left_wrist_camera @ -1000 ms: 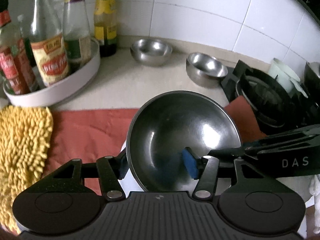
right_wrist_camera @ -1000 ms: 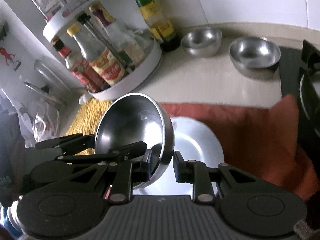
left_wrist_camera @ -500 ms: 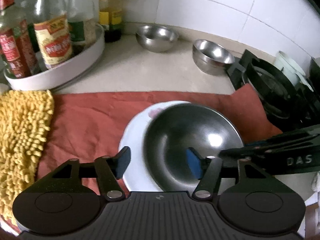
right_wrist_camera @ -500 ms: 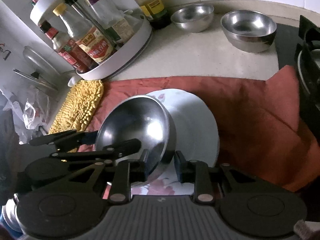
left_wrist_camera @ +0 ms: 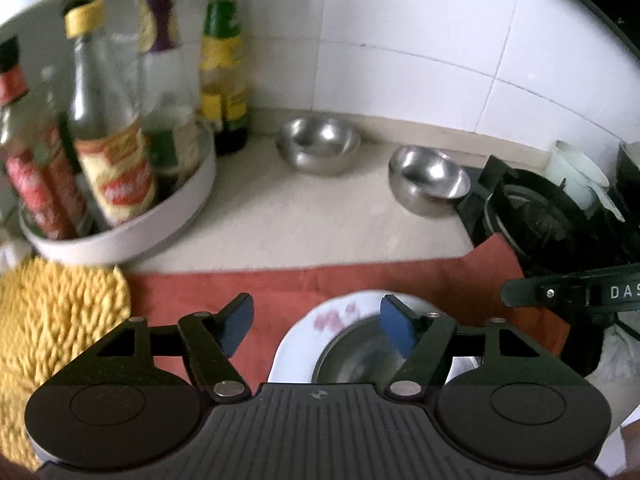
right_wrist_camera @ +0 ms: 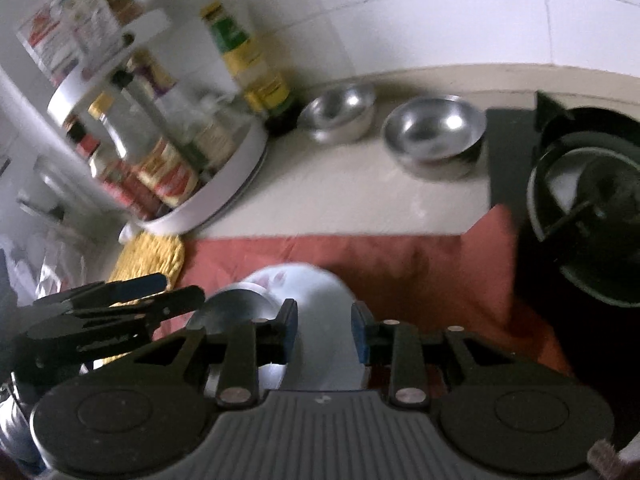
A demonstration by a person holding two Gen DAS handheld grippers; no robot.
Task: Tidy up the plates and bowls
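A steel bowl (left_wrist_camera: 356, 356) sits on a white flowered plate (left_wrist_camera: 336, 316) on the red cloth (left_wrist_camera: 320, 280). My left gripper (left_wrist_camera: 316, 326) is open above the cloth, its right finger over the bowl's rim. My right gripper (right_wrist_camera: 324, 326) is open over the plate (right_wrist_camera: 320, 320), with the bowl (right_wrist_camera: 236, 308) just to its left. Two more steel bowls stand at the back by the wall: one further left (left_wrist_camera: 318, 146) (right_wrist_camera: 340, 114) and one further right (left_wrist_camera: 430, 180) (right_wrist_camera: 434, 132).
A white turntable (left_wrist_camera: 120, 232) of sauce bottles stands at the left, with a green bottle (left_wrist_camera: 224, 68) beside it. A yellow mop pad (left_wrist_camera: 52, 328) lies left of the cloth. A black gas burner (left_wrist_camera: 540, 216) (right_wrist_camera: 588, 216) is at the right.
The bowl was lowered onto the plate and both grippers let go of it. Both have pulled back and up, so the bowl and plate now sit low in each view.
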